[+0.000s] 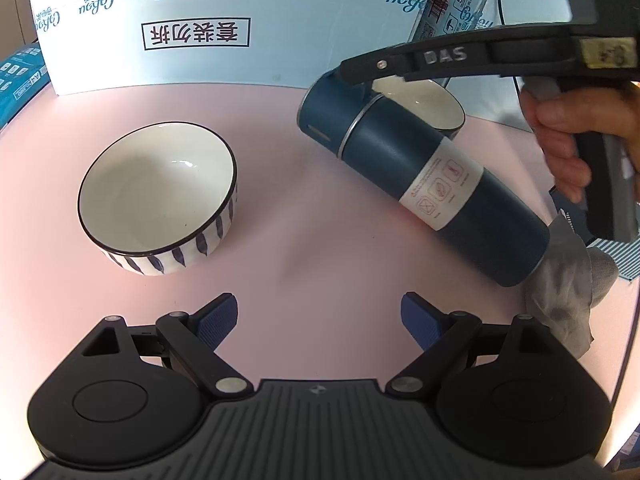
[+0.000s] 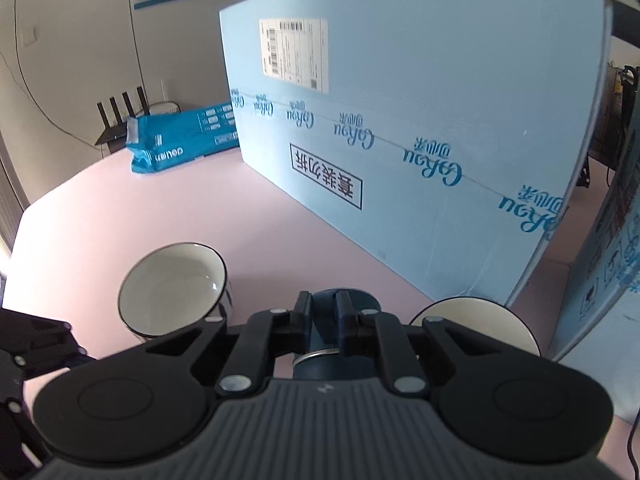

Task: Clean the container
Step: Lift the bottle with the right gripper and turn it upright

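Navy-blue thermos flask [image 1: 424, 184] hangs tilted above the pink table [image 1: 312, 240], its cap end clamped in the right gripper [image 2: 323, 312], near a grey cloth [image 1: 568, 292] at the right edge. Left gripper [image 1: 320, 320] hovers spread wide, beside a striped bowl [image 1: 160, 196].

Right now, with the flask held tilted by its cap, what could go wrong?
1. The right gripper pinches only the cap end of the blue flask; the long body may swing or slip.
2. A bowl sits just behind the flask and could get knocked.
3. The left gripper is open, giving no support.
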The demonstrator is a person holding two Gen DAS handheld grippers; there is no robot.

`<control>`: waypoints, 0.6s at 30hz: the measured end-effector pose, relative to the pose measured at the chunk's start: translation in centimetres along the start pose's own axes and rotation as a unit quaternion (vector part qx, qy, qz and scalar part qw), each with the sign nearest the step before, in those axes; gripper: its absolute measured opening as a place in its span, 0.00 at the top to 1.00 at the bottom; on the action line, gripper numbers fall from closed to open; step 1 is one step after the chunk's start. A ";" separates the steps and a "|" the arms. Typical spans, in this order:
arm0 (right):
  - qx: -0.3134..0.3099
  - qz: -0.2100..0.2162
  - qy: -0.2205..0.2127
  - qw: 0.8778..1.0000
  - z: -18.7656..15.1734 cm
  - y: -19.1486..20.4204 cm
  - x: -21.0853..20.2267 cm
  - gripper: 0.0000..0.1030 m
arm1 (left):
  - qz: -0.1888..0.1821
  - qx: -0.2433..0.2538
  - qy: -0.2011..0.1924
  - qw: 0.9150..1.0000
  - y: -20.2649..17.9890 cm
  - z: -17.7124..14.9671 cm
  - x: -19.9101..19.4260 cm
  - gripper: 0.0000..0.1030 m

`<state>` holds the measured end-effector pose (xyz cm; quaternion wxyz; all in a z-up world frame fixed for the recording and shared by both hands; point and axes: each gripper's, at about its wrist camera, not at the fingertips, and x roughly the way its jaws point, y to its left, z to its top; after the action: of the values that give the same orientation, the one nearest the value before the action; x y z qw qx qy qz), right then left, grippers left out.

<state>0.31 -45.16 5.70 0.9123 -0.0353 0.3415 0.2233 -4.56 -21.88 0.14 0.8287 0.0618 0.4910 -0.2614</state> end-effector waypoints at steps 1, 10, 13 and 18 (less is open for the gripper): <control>0.007 0.000 -0.005 1.000 0.0 0.0 -0.4 0.86 | 0.001 -0.002 0.001 1.000 0.0 0.0 0.0 0.15; 0.061 -0.007 -0.093 0.994 1.7 1.2 -5.2 0.98 | 0.010 -0.012 0.000 1.000 0.7 -0.6 -0.2 0.15; 0.061 -0.016 -0.125 0.990 2.0 2.0 -7.2 0.98 | 0.011 -0.018 -0.002 1.000 0.9 -0.7 -0.3 0.15; 0.041 -0.029 -0.062 0.997 0.6 2.0 -5.7 0.98 | 0.011 -0.028 0.005 1.000 1.1 -1.1 0.1 0.15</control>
<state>-4.00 -45.38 10.01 0.9386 0.0065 0.2919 0.1839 -4.82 -20.61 -0.69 0.8305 0.0449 0.5016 -0.2382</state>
